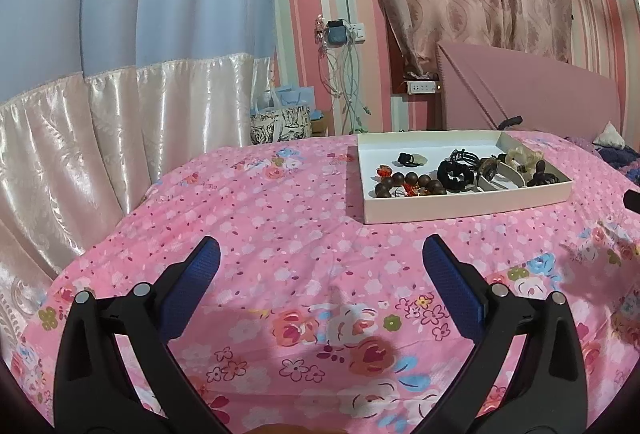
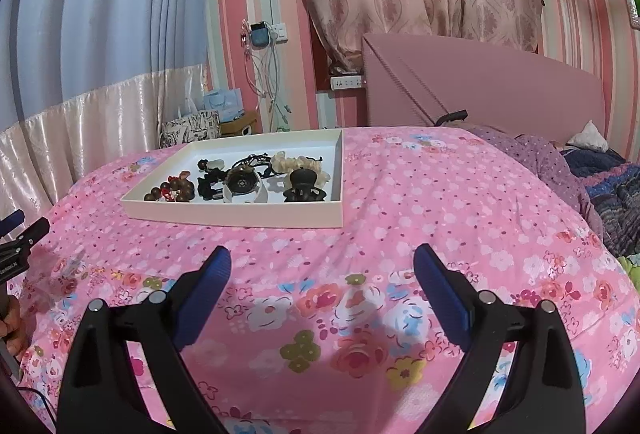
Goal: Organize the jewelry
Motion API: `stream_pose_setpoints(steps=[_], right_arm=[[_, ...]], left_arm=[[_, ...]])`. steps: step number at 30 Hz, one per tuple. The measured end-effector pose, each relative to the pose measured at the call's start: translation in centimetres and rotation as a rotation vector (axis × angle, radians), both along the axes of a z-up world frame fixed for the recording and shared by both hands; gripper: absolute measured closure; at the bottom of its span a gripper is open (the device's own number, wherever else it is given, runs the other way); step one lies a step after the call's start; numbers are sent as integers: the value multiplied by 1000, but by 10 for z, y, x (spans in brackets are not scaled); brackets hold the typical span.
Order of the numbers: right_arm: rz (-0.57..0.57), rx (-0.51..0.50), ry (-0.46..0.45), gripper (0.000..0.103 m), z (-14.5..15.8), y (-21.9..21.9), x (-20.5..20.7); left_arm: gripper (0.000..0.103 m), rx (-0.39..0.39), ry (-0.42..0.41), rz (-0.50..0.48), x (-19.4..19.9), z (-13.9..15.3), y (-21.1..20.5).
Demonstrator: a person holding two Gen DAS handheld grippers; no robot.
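Pink bedspread [image 2: 400, 202]; tray [image 2: 240, 216] items overlap, bracelet [image 2: 172, 190] partly hidden.

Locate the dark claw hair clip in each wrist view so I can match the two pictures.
Left wrist view: the dark claw hair clip sits at the far right end of the white tray, against its right wall.
Right wrist view: the clip is left of centre, in the tray's near right corner.
Shared landmark: the wooden bead bracelet lies at the tray's opposite, left end in both views.
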State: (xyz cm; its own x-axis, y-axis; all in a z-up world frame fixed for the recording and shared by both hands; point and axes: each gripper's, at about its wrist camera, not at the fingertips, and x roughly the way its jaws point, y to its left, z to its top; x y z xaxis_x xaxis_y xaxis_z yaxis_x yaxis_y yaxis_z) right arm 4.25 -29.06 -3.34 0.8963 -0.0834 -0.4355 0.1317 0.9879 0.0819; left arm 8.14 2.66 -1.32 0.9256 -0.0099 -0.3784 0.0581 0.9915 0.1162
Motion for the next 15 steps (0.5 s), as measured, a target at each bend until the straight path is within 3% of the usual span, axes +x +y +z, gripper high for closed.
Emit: stream_pose_setpoints(steps=[15], right_arm=[[-19, -79, -9, 11, 2, 17, -3]], left_arm=[[3, -21, -25, 6, -4, 2, 3]])
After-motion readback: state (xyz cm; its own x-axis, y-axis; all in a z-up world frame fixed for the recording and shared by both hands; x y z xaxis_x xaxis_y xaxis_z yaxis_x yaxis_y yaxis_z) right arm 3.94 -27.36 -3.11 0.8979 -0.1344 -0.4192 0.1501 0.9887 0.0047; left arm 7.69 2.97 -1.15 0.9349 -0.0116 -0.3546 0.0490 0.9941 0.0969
